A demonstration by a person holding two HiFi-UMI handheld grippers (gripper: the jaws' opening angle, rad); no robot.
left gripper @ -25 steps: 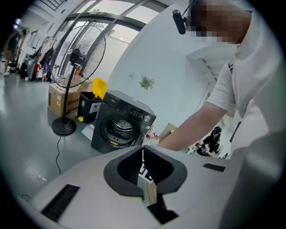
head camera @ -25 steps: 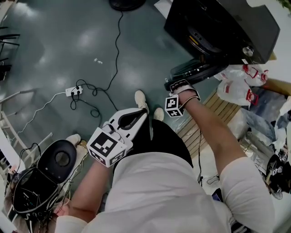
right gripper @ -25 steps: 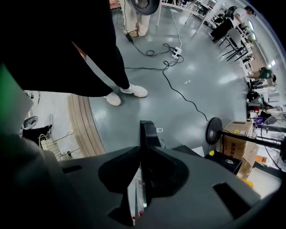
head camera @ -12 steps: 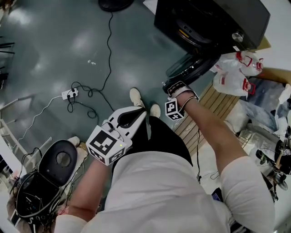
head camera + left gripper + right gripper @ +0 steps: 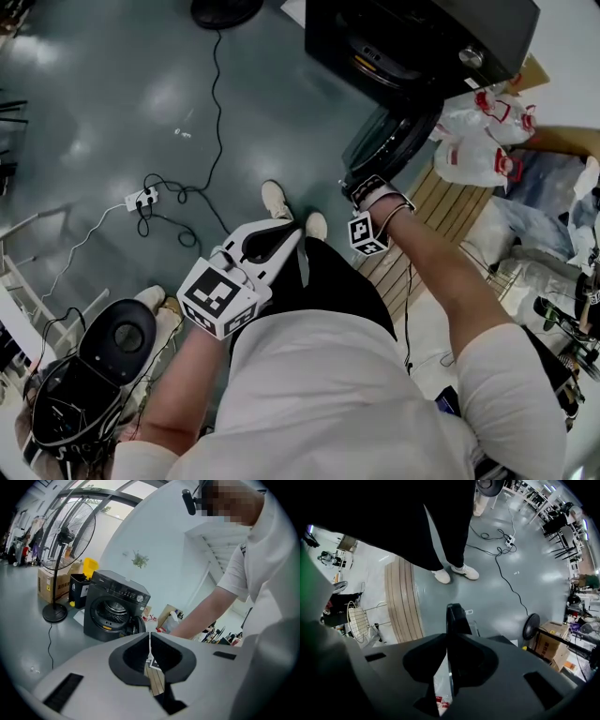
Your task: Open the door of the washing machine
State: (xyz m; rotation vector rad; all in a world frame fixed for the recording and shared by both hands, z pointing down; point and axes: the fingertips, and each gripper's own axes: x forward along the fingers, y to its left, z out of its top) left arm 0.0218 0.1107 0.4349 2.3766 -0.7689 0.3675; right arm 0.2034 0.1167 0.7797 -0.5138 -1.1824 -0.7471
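Observation:
The black washing machine [image 5: 422, 37] stands at the top of the head view, and its drum [image 5: 112, 613] shows in the left gripper view. Its round door [image 5: 389, 141] hangs swung out from the front. My right gripper [image 5: 354, 183] points steeply down with the door's edge [image 5: 457, 618] between its pads; the jaws are opening slightly but still pinch it. My left gripper [image 5: 281, 239] hovers above the person's legs, well short of the machine, shut with nothing in it [image 5: 150, 637].
A power strip with trailing cables [image 5: 141, 199] lies on the floor at left. A standing fan [image 5: 61, 550] and a cardboard box [image 5: 47, 585] are left of the machine. Plastic bags [image 5: 478, 141] and a slatted wooden pallet [image 5: 422, 234] sit at right. A black seat [image 5: 117, 342] is at lower left.
The door has swung further out from the machine with my right gripper on its edge. The left gripper has stayed shut and drifted only a little.

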